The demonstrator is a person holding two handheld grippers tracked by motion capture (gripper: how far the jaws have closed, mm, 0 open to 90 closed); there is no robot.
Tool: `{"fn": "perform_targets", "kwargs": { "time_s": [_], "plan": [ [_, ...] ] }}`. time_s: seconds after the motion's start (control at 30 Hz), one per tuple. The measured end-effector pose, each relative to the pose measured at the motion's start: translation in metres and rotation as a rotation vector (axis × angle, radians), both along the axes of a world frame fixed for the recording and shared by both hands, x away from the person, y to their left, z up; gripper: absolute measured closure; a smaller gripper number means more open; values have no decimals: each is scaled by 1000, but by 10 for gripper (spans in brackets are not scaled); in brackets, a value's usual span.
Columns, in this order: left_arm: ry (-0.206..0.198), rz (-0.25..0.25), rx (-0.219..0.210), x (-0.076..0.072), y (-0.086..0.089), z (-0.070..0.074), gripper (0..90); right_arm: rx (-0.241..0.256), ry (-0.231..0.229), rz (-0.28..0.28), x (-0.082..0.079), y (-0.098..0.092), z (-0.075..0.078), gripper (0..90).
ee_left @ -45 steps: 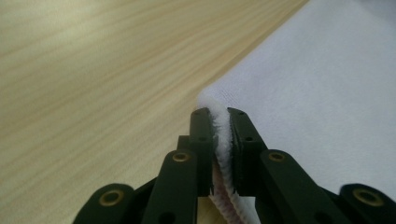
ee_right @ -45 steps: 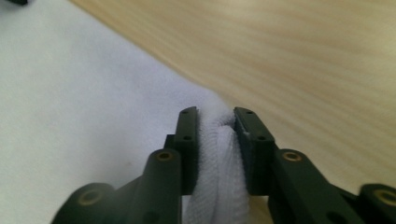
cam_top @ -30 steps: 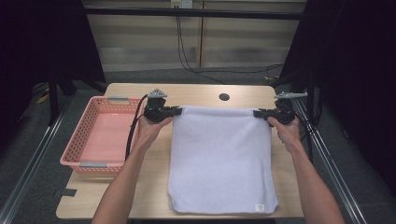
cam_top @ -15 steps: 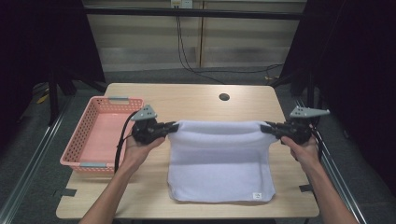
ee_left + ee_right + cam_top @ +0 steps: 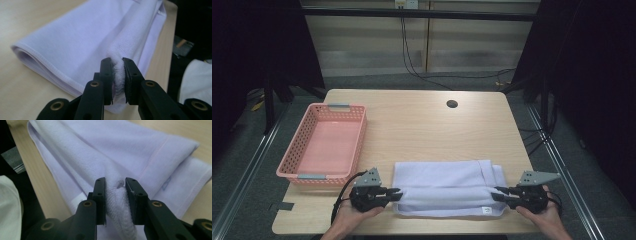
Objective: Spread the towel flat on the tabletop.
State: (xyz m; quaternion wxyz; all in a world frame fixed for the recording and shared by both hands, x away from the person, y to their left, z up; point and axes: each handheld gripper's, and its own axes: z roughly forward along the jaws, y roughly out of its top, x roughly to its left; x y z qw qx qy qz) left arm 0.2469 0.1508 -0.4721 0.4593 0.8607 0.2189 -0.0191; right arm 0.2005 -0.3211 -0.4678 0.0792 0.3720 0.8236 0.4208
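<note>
Gripping the folded white towel (image 5: 444, 187) at both ends, my left gripper (image 5: 393, 192) and right gripper (image 5: 499, 194) each have their jaws clamped on a bunched edge; it lies along the table's (image 5: 422, 125) near edge, beside the pink basket (image 5: 324, 145).

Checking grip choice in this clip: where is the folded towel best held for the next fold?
At the two near corners of the towel, coming in from its short ends, as the left hand-held gripper and right hand-held gripper do. The layers bunch there, so each pinch probably catches all of them.
</note>
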Motion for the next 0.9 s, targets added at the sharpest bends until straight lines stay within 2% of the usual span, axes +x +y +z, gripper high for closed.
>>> {"fn": "perform_targets", "kwargs": {
  "time_s": [0.03, 0.07, 0.1, 0.17, 0.27, 0.3, 0.33, 0.37, 0.4, 0.43, 0.47, 0.5, 0.53, 0.57, 0.63, 0.7, 0.77, 0.8, 0.83, 0.9],
  "plan": [
    [11, -11, 8, -3, -1, -2, 783, -6, 6, -2, -4, -1, -2, 698],
    [20, -44, 32, -9, -1, -3, 776, -5, 12, -3, -7, -1, -3, 685],
    [23, -54, 38, -12, 0, -3, 756, -14, 33, 1, -11, -2, -4, 646],
    [31, -61, 27, -14, 3, -2, 727, -19, 42, 3, -15, -2, -4, 620],
    [39, -60, -26, -15, 14, 3, 675, -5, 66, 7, -28, -3, -3, 498],
    [39, -60, -26, -15, 14, 3, 649, 7, 57, 5, -30, -4, -1, 482],
    [29, -32, -61, -10, 16, 8, 625, 30, 50, -9, -30, -6, 2, 464],
    [29, -32, -61, -10, 16, 8, 608, 56, 43, -22, -29, -8, 4, 451],
    [13, 10, -99, 1, 14, 11, 606, 76, 38, -40, -26, -10, 6, 450],
    [13, 10, -99, 1, 14, 11, 616, 84, 30, -71, -21, -11, 7, 450],
    [17, 31, -44, 15, 4, 7, 635, 76, 26, -101, -15, -11, 6, 449],
    [17, 39, -12, 22, -2, 2, 646, 53, 28, -130, -9, -9, 4, 439],
    [43, 34, 10, 28, -8, -5, 654, 14, 31, -137, -2, -6, 1, 438],
    [51, 33, 51, 33, -14, -11, 655, -27, 36, -144, 4, -3, -4, 432],
    [67, 18, 119, 39, -23, -22, 642, -69, 74, -161, 16, 1, -15, 421],
    [72, 24, 110, 42, -23, -23, 656, -100, 100, -169, 23, 4, -23, 414],
    [71, 25, 107, 43, -23, -24, 657, -105, 107, -166, 24, 4, -25, 418],
    [71, 30, 94, 43, -24, -25, 660, -99, 105, -168, 25, 2, -25, 434],
    [66, 30, 100, 44, -25, -25, 659, -102, 95, -177, 25, -3, -26, 472],
    [70, 41, 91, 48, -29, -26, 655, -100, 93, -186, 25, -5, -26, 477]
  ]
}}
